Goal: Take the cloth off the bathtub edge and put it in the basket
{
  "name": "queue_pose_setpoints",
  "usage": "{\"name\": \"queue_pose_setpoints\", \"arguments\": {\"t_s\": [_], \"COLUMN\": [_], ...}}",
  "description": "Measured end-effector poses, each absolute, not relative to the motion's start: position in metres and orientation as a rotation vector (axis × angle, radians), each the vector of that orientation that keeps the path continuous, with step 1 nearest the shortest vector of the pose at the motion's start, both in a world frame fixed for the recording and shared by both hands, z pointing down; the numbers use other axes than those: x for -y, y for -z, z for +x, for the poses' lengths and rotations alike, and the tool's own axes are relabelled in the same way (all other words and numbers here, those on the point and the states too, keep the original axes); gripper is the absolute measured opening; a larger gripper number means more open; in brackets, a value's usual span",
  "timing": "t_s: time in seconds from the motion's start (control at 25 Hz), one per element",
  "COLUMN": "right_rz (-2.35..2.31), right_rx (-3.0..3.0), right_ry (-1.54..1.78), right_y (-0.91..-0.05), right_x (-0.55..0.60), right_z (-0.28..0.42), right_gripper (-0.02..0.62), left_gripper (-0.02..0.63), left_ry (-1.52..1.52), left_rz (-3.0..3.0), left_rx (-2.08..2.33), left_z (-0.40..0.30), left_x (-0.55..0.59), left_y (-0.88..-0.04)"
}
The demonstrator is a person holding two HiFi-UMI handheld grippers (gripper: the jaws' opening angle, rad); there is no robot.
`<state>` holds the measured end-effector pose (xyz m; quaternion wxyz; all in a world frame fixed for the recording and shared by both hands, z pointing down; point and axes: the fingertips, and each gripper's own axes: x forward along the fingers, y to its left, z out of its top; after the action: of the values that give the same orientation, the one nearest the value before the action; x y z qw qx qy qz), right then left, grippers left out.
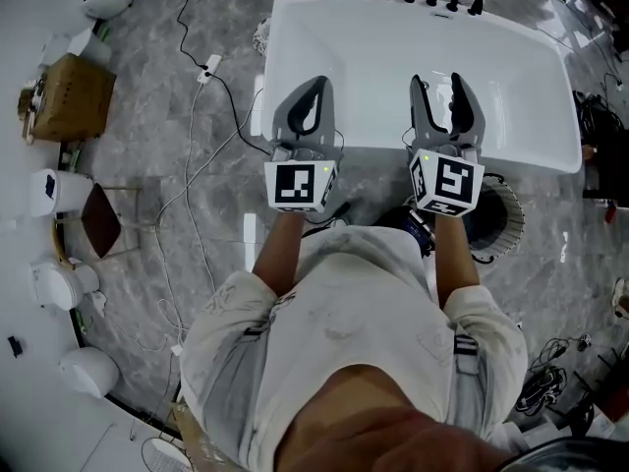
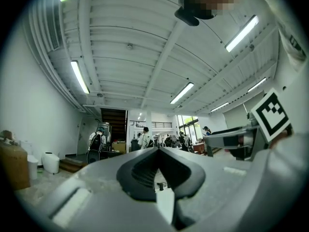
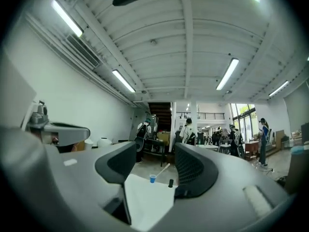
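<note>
One round, ribbed basket (image 1: 512, 222) just beside white bathtub (image 1: 393, 67).

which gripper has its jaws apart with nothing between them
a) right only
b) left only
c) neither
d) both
a: the right gripper holds its jaws apart, and only the white bathtub beyond shows through the gap, while the left gripper has its jaw tips meeting.
</note>
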<state>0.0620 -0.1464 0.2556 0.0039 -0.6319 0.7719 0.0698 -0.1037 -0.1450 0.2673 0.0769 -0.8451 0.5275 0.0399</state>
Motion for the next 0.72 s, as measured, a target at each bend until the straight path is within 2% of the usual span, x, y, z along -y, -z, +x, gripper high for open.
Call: {"name": "queue_pose_setpoints", "arguments": {"t_s": [0.2,0.52,0.56,0.72], "right_rz": [-1.924,-1.846,-1.817,-1.8], "right_rx": [-2.512,-2.539,-2.539,-2.515], "right_ry": [-0.24,-0.223,-0.219,-0.25], "right_y": [-0.252,-0.245,-0.243,-0.237], "right_x": [0.139,0.131,0.13,0.125], "right_z": [0.042,0.031,0.028,0.022], "right_gripper": [0.217,0.045,0.006,0.003], "left_gripper": [0.0,0.0,0.0,0.0], "left_ry": [-0.146,-0.167,-0.167,-0.171], "left_rz": [-2.517,-2.524,-2.523,-2.518], "left_rx": [-1.605,-1.586,-1.581,-1.579], "left_z": [-0.116,-0.112,-0.113,-0.116], "left_x": [0.149,0.144,0.144,0.143], "left_y": [-0.26,-0.253,-0.252,-0.251]}}
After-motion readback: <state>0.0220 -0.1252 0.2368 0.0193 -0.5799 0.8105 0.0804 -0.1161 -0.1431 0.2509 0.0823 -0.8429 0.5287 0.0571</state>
